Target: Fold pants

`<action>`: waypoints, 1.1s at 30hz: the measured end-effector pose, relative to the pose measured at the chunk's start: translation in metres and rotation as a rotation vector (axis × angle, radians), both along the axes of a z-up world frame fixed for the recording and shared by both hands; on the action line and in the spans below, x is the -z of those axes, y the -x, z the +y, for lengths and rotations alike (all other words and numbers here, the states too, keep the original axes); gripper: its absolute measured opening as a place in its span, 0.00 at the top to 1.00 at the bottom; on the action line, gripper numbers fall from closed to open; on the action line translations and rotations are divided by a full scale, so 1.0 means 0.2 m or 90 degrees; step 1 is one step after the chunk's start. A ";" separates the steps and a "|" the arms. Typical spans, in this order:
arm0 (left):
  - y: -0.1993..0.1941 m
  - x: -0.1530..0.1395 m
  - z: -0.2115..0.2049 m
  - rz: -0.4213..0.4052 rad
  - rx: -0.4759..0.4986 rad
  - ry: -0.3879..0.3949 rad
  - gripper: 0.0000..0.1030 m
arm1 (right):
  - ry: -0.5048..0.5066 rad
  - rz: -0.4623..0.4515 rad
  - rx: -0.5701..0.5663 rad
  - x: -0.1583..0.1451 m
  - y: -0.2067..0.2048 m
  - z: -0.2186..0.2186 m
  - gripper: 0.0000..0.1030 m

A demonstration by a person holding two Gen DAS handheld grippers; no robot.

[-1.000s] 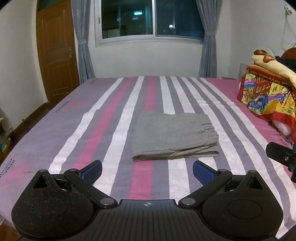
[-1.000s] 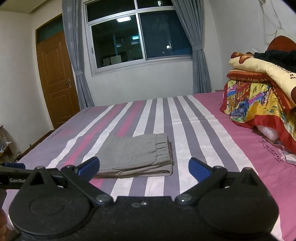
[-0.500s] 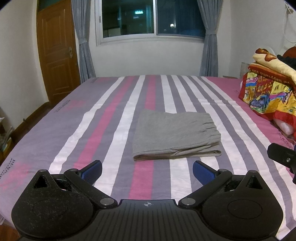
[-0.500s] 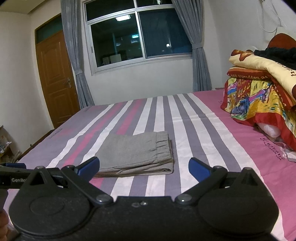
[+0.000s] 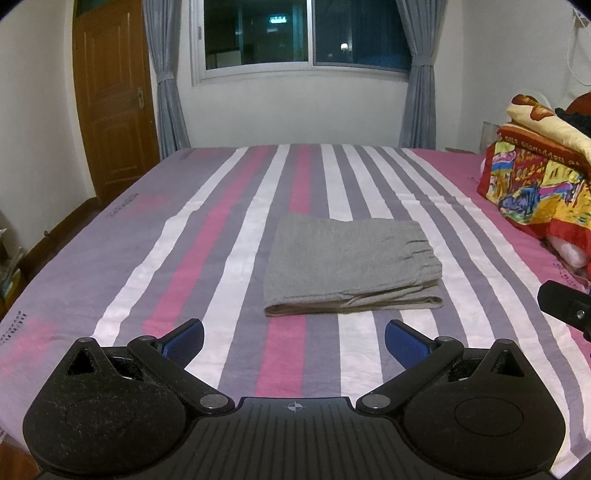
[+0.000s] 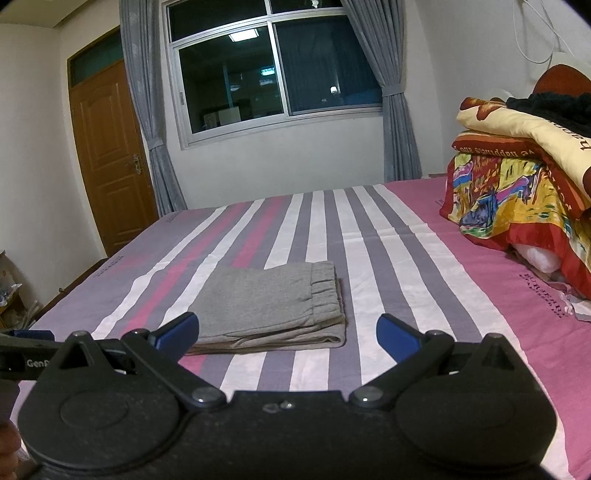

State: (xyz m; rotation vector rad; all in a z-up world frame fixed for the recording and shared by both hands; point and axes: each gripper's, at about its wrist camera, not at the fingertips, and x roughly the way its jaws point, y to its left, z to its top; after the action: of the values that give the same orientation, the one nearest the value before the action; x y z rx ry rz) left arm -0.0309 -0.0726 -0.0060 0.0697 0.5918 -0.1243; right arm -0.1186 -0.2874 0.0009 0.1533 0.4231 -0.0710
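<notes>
Pants (image 5: pixel 351 264), grey and already folded into a compact rectangle, lie flat on the striped bed (image 5: pixel 207 236), with the gathered waistband at the 3 o'clock end of the stack and the folded edges facing the cameras at 6 o'clock. Over the last second little about them has changed: the stack keeps the same shape and the same place on the sheet, while both views have drifted only slightly, the pants sitting a touch higher and farther off, which suggests the hands are easing back rather than going in. Left tongs (image 5: pixel 293 338) are spread wide with nothing between them, hovering short of the stack at its 6 o'clock side and clear of the cloth. Right tongs (image 6: pixel 288 328) are likewise spread wide and empty, near the stack's near edge; in that view one blue pad overlaps the pants' corner, though whether it touches is not clear. My reading is that the folding itself is finished and this is the release and retreat. A pile of bright quilts (image 6: pixel 517 184) sits well apart at 2 o'clock, with the window (image 5: pixel 306 35) and door (image 5: pixel 110 99) beyond.
</notes>
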 end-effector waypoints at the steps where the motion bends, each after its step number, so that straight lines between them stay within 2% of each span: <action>1: 0.00 0.00 0.00 0.001 0.001 0.000 0.00 | 0.000 0.000 0.001 0.00 0.00 0.00 0.00; 28: -0.08 0.04 -0.02 0.014 0.010 -0.013 0.00 | -0.005 0.016 0.008 0.03 -0.07 0.00 0.00; 31: -0.10 0.05 -0.05 0.006 0.025 -0.017 0.00 | -0.001 0.020 0.008 0.05 -0.09 0.01 0.00; 33: -0.11 0.04 -0.05 -0.008 0.030 -0.001 0.00 | -0.001 0.023 0.008 0.05 -0.11 0.00 0.00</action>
State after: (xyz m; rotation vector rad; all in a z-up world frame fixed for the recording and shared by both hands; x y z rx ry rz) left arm -0.0084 -0.0831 -0.0132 0.0863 0.5777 -0.1697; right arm -0.0957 -0.2875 -0.0097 0.1562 0.4584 -0.0854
